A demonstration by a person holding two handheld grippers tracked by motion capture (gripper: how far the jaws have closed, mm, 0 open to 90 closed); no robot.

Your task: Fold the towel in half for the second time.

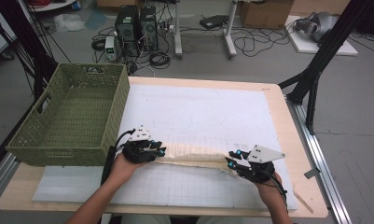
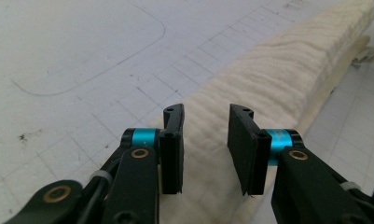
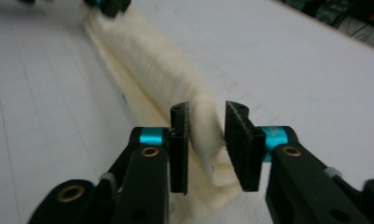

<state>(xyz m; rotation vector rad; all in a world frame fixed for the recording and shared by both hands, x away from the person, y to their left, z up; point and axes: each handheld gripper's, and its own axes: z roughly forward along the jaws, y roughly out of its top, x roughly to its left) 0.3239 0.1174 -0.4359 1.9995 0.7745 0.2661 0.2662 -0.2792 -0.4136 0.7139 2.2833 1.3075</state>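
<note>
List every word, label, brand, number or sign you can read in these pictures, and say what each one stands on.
No readable text in any view.
White mat: printed grid lines and a curved outline, no letters or numbers.
Cream folded cloth, green woven basket, left gripper, right gripper: no markings to make out.
Cardboard box and dark computer towers on the floor: any print is too small and blurred to read.

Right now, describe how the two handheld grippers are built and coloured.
Both the left gripper and the right gripper are black, each topped by a pale grey three-cornered plate. Their flat black fingers sit on turquoise metal collars, with brass-coloured rivets at the linkage pivots. A black cable trails from the left gripper. The forearms are bare.
</note>
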